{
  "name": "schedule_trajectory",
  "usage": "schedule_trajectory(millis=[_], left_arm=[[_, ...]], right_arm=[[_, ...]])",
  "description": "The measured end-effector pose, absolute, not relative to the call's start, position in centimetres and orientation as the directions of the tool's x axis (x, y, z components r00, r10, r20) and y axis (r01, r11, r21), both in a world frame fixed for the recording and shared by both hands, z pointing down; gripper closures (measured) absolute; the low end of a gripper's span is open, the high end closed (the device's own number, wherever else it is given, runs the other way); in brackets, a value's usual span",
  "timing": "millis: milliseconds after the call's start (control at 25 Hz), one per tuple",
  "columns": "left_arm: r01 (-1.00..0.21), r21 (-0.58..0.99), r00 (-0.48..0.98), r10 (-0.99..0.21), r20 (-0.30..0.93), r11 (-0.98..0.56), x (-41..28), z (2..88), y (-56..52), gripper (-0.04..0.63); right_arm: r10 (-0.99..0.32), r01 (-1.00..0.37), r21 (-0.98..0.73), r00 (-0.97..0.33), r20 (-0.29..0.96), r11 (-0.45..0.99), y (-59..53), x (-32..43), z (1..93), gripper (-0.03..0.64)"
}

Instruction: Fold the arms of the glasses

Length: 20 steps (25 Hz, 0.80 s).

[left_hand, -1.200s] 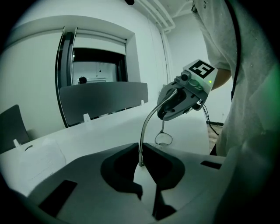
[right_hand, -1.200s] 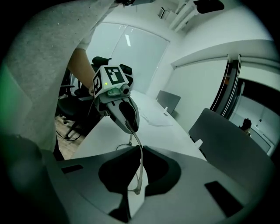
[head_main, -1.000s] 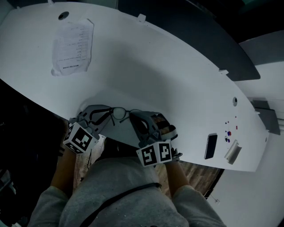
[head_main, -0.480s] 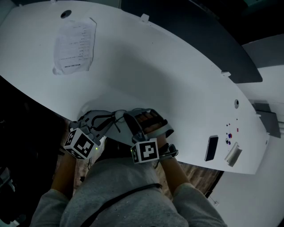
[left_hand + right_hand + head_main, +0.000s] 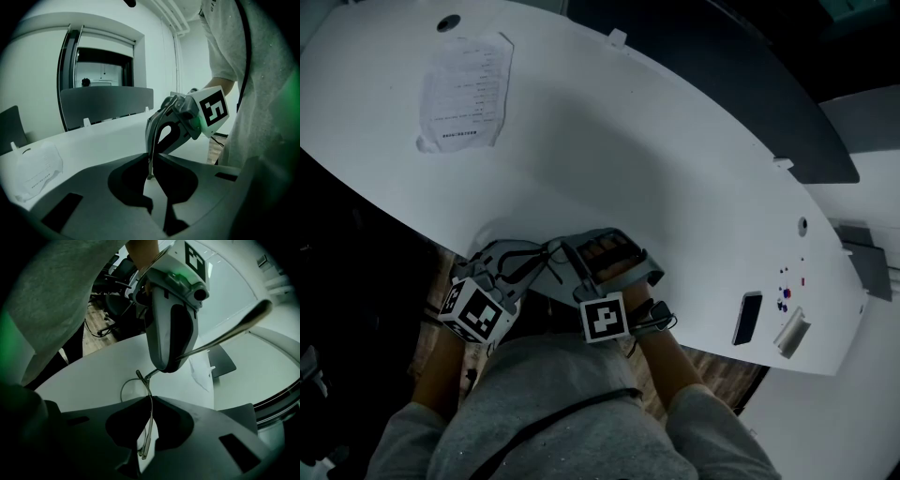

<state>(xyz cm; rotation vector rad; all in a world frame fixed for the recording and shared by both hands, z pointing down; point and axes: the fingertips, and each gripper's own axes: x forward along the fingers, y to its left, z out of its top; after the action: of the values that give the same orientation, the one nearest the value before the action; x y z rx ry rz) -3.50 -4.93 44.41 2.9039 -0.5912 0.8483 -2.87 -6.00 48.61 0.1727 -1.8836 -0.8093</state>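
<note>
The right gripper point(image 5: 149, 403) is clamped on one thin arm of the glasses point(image 5: 150, 423), and the left gripper point(image 5: 151, 160) is clamped on another thin part of the frame. The glasses are held between them just above the near edge of the table point(image 5: 675, 159). The frame is judged light, springy and fragile at the hinges, so grip an arm, never a lens. The table's middle offers bare room, but a slip at its near edge may drop the frame off.

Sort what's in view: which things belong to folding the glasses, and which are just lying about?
In the job: glasses, left gripper, right gripper, both shut on the glasses.
Lying about: sheet of paper, dark phone, silver object beside it.
</note>
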Motion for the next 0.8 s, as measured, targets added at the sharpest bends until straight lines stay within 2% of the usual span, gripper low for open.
schedule_trajectory(millis=[400, 680, 720, 800], left_arm=[[-0.377, -0.046, 0.779, -0.344, 0.524, -0.925, -3.4, 44.4, -4.8, 0.555], [-0.376, -0.047, 0.771, -0.341, 0.538, -0.925, -3.7, 44.7, -4.6, 0.555], [-0.375, -0.048, 0.77, -0.34, 0.541, -0.926, -3.8, 44.8, -4.5, 0.555], [-0.374, -0.048, 0.769, -0.339, 0.542, -0.926, -3.9, 44.8, -4.4, 0.555]], right_arm=[[-0.459, 0.264, 0.607, -0.454, 0.764, 0.75, -5.9, -2.9, 49.5, 0.592], [-0.446, 0.203, 0.591, -0.483, 0.754, 0.78, -5.4, -2.3, 48.9, 0.589], [-0.436, 0.198, 0.58, -0.484, 0.759, 0.79, -5.0, -2.0, 49.0, 0.577], [-0.413, 0.177, 0.554, -0.495, 0.764, 0.813, -4.5, -1.6, 48.7, 0.443]])
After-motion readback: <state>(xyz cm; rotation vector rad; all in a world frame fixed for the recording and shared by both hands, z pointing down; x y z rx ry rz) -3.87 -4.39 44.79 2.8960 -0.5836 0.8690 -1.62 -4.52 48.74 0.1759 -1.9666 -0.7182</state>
